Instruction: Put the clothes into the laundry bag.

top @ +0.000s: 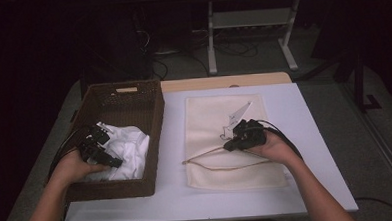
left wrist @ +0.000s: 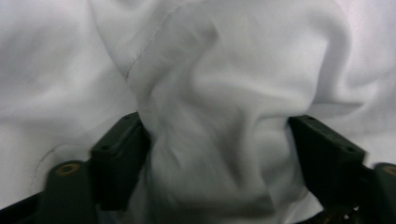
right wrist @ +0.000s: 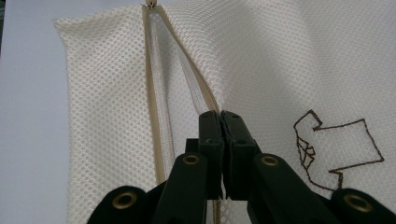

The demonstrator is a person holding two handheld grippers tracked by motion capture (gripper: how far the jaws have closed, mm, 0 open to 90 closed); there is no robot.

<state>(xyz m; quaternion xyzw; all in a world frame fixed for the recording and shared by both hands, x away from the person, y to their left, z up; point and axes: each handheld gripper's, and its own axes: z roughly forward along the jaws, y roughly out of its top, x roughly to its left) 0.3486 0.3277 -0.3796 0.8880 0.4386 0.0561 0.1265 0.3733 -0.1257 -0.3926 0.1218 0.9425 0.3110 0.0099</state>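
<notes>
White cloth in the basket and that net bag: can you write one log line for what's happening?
left gripper: open around white cloth in basket | right gripper: shut on mesh bag zipper edge

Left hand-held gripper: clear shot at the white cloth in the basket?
Likely yes. The left hand-held gripper is already down in the wicker basket, jaws wide apart with a fold of the white cloth between them; nothing covers it.
</notes>
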